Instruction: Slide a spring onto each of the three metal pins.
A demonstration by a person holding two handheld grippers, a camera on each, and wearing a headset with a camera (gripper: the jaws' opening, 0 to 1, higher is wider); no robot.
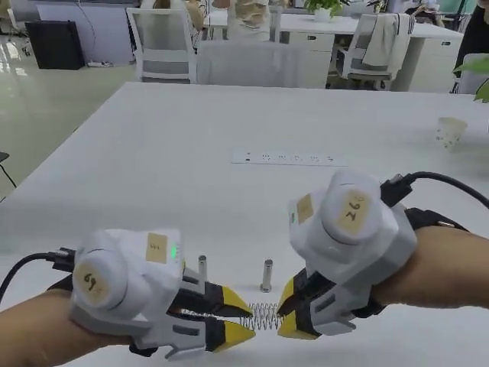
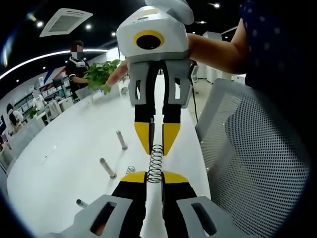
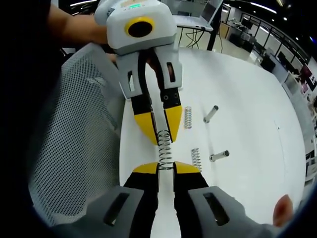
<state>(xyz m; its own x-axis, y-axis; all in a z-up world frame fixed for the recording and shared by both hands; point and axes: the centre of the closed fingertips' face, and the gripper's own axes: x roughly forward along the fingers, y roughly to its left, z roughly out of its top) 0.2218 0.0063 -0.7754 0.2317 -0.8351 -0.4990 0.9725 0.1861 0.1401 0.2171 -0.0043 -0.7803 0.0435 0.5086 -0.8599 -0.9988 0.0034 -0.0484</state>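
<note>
A small steel spring (image 1: 262, 315) hangs level between my two grippers just above the white table (image 1: 229, 191). My left gripper (image 1: 250, 321) is shut on one end, my right gripper (image 1: 281, 312) on the other. The left gripper view has the spring (image 2: 155, 162) running from my left gripper (image 2: 155, 176) up to the right gripper (image 2: 157, 144). The right gripper view has the spring (image 3: 165, 148) between my right gripper (image 3: 166, 168) and the left gripper (image 3: 161, 130). Two bare metal pins (image 1: 202, 267) (image 1: 267, 275) stand upright just beyond. A third pin (image 2: 81, 203) is in the left gripper view.
Two loose springs (image 3: 188, 117) (image 3: 196, 158) lie on the table near the pins. A white power strip (image 1: 289, 158) lies mid-table and a paper cup (image 1: 451, 131) stands far right. A mesh chair (image 2: 247, 148) is by the near table edge. Chairs (image 1: 164, 46) stand beyond the far edge.
</note>
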